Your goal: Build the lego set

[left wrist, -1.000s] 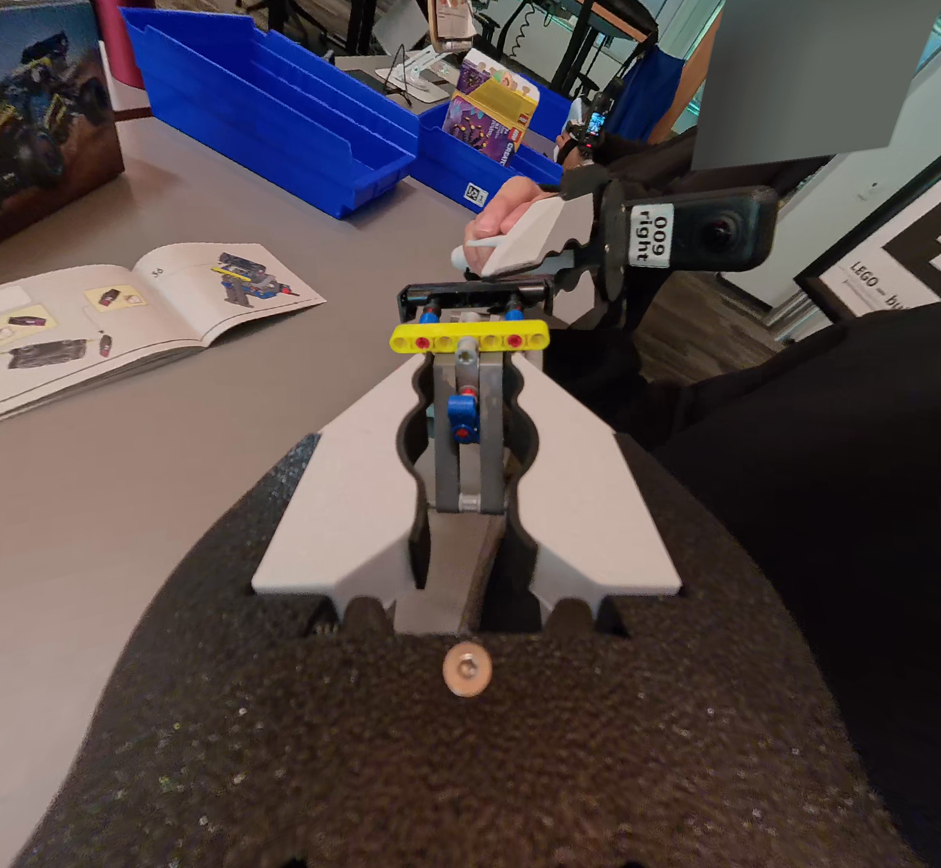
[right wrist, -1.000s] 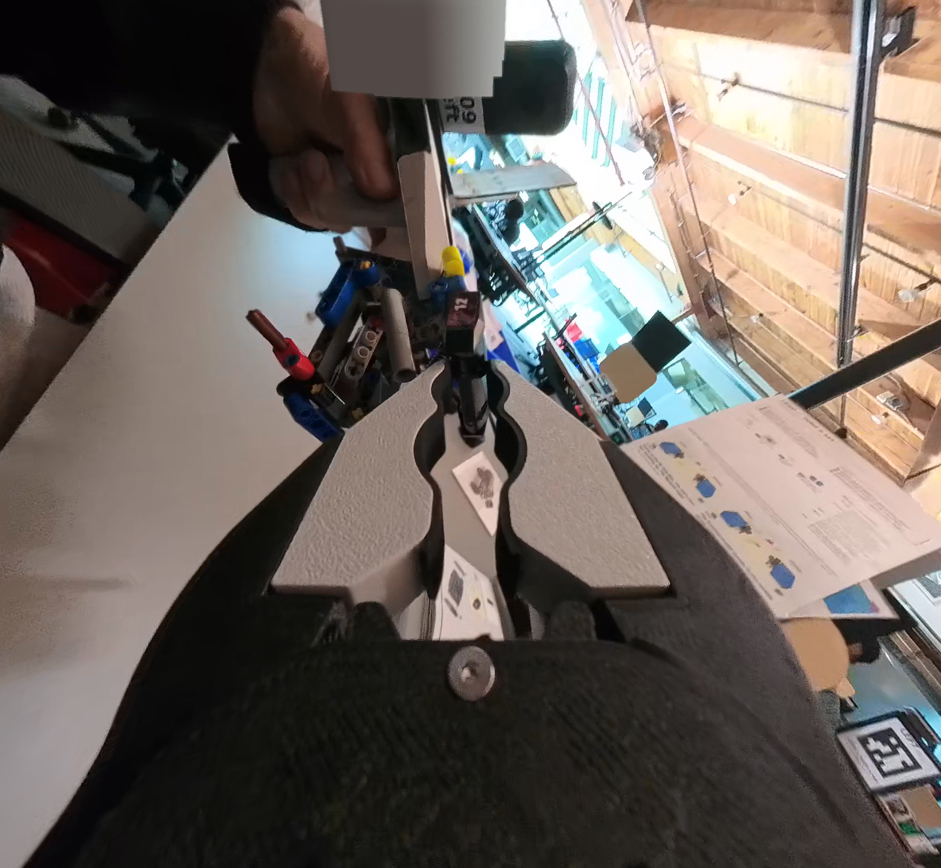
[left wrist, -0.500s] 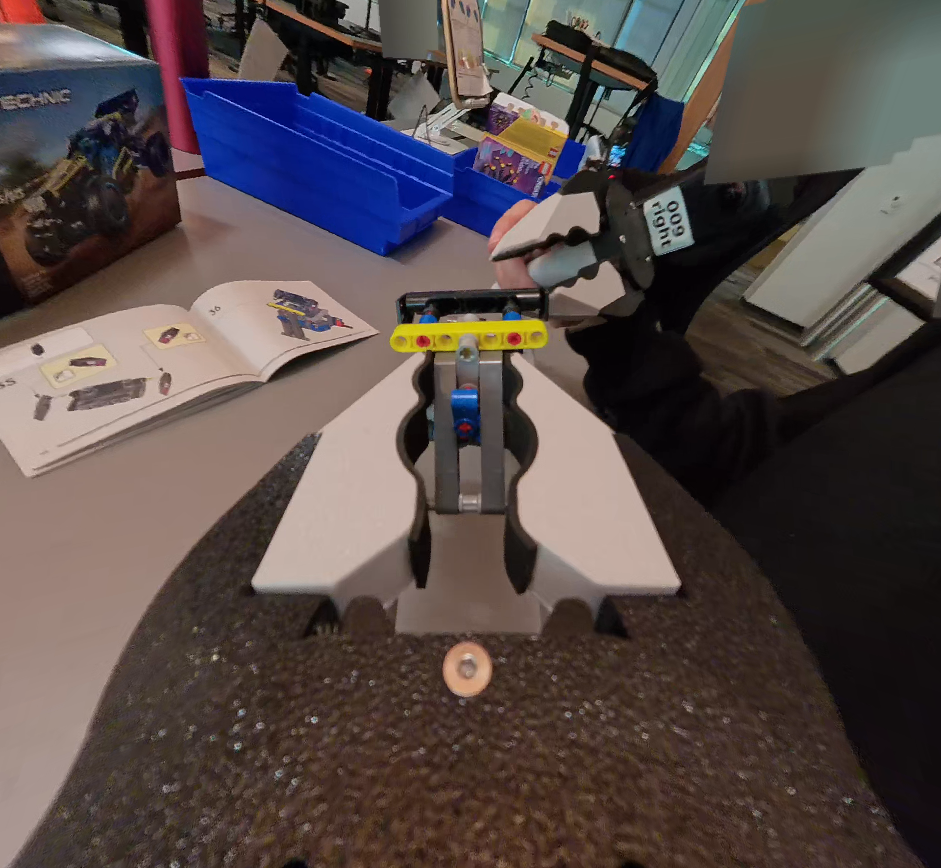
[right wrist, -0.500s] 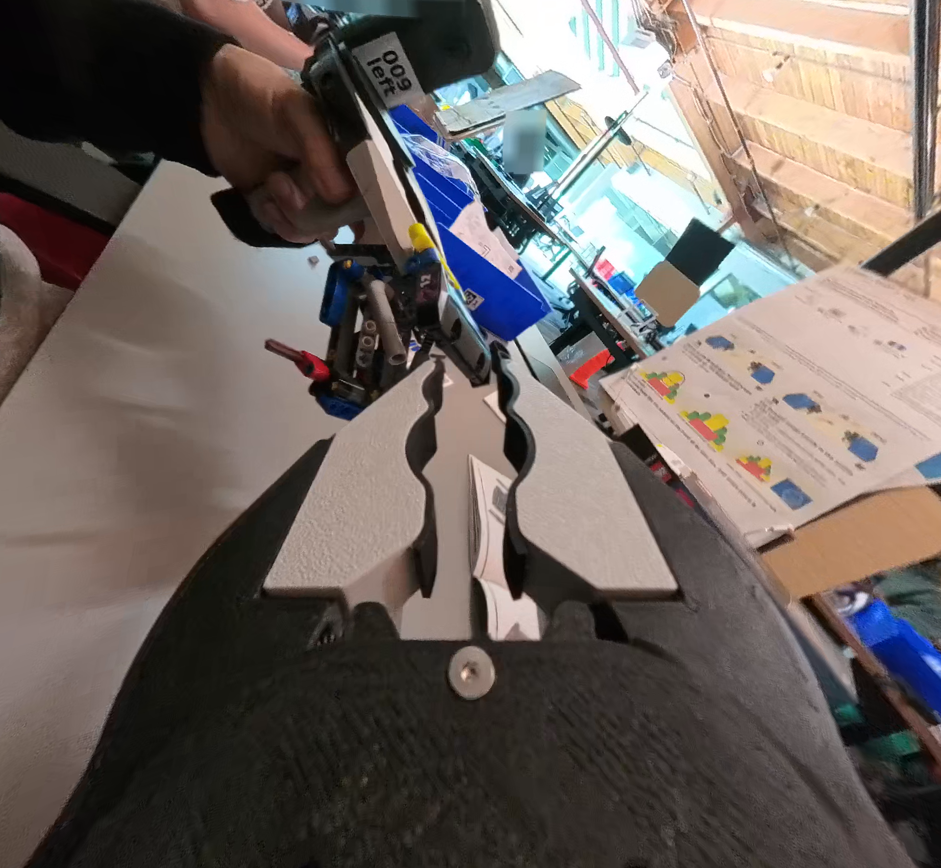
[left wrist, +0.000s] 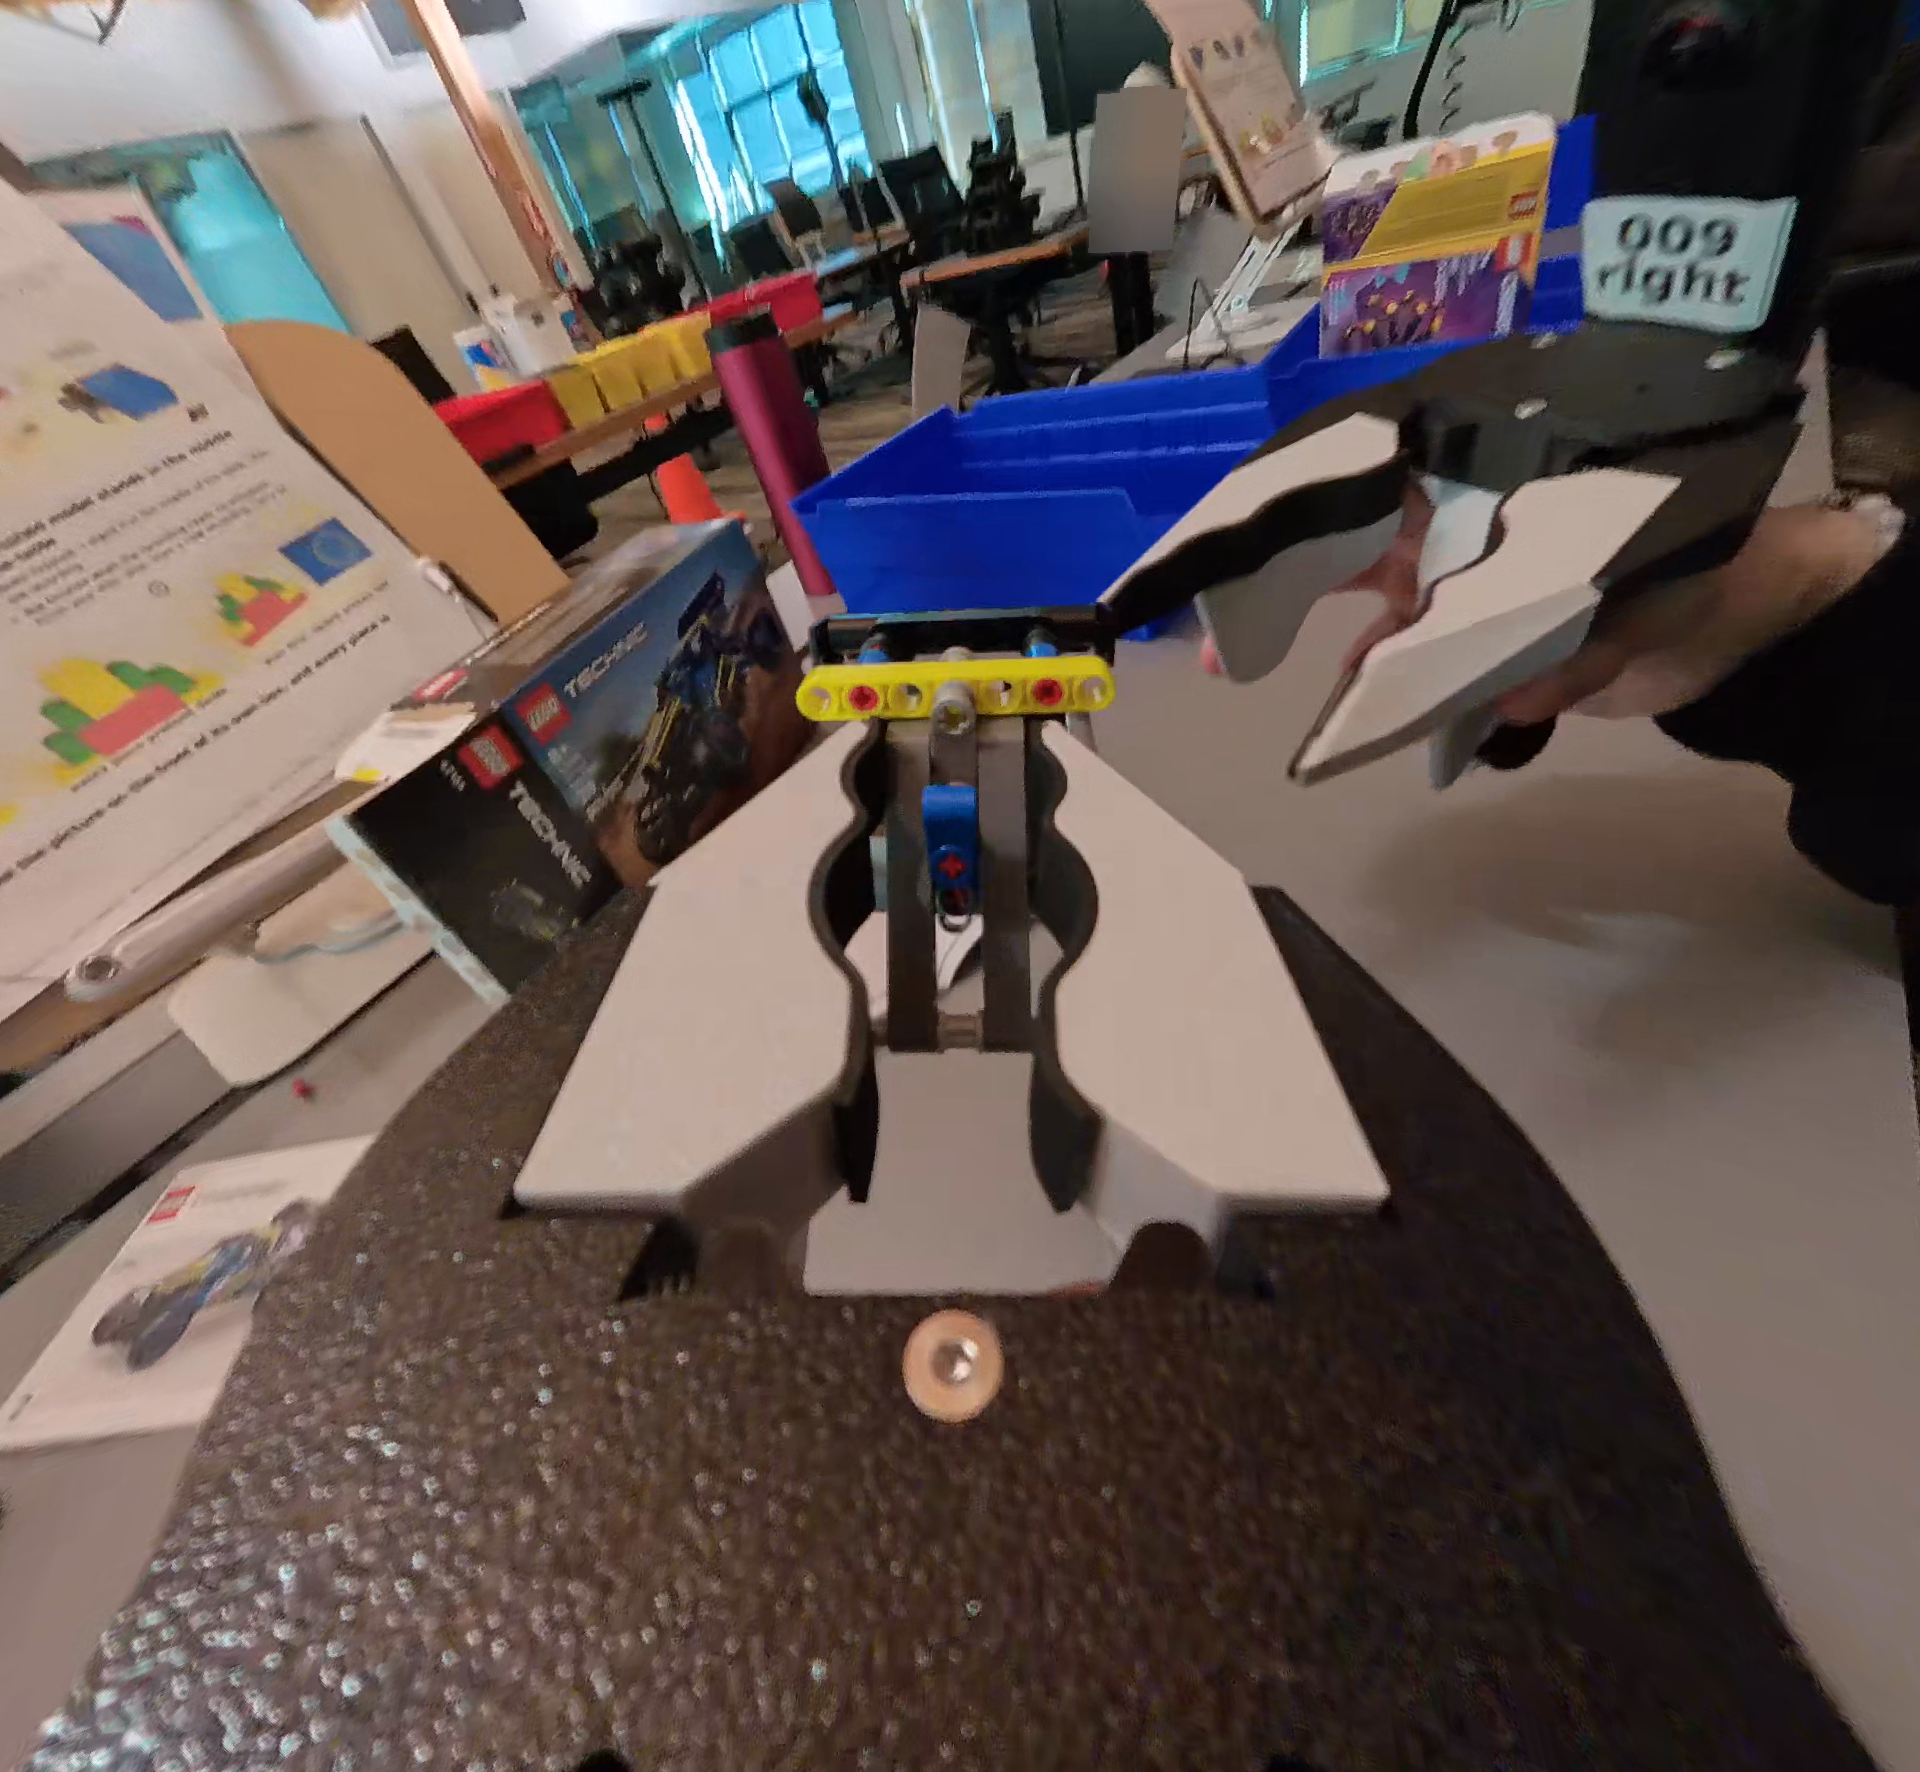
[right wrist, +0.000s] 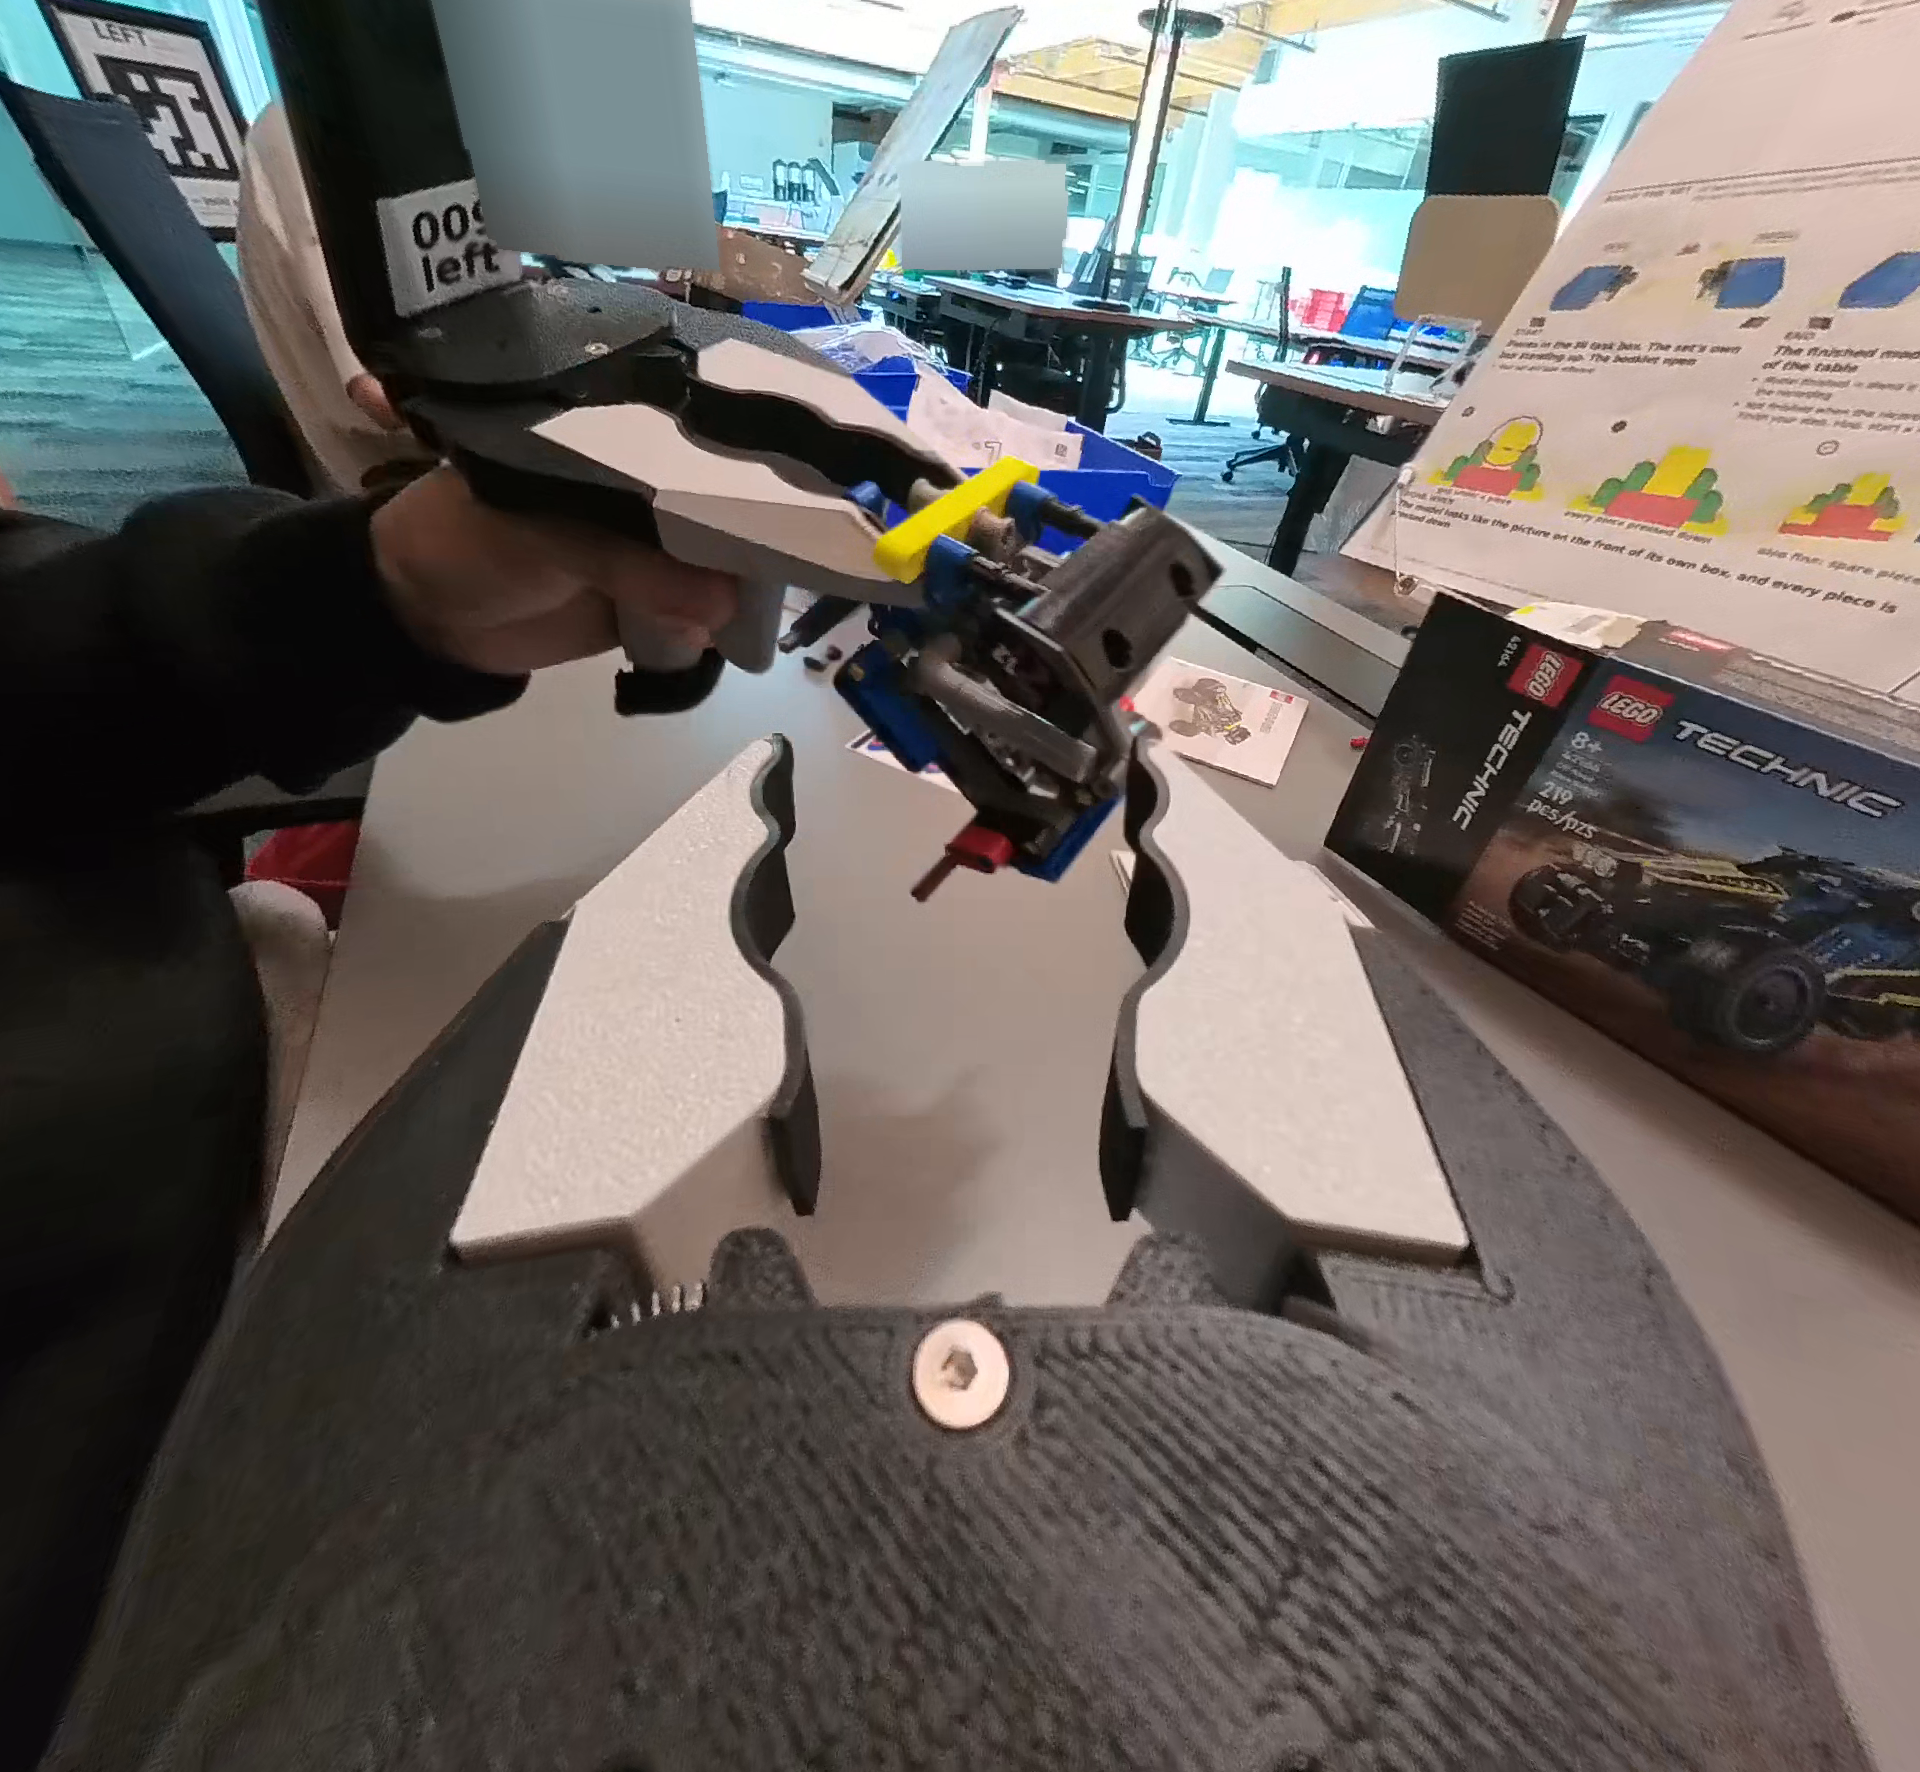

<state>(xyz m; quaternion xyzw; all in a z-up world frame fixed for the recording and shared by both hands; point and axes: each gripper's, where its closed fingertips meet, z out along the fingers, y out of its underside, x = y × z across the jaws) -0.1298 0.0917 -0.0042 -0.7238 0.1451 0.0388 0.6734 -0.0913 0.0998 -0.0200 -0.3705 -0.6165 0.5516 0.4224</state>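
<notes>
Your half-built brick model (right wrist: 1023,673) — grey and blue beams with a yellow beam (left wrist: 954,688) across its top and a red pin sticking out below — hangs in the air above the grey table (right wrist: 540,808), clamped in your left gripper (left wrist: 954,756), whose fingers (left wrist: 748,901) press on the two dark grey uprights of the frame. That grip looks the same as it did a moment ago. What has changed is your right gripper (right wrist: 961,849): a second ago its jaws were nearly shut close against the model, and now they stand wide apart with nothing between them, pulled back so the model hangs just beyond the fingertips, near the right-hand fingertip though I cannot tell if they touch. From the left wrist view you see it off to the right, spread and bare, well apart from the yellow beam. So the model now rests on the left grip alone. Around you lie the set's box (right wrist: 1662,818), an instruction booklet (right wrist: 1231,720), a blue bin (left wrist: 1018,486) and a propped instruction sheet (left wrist: 156,579).
</notes>
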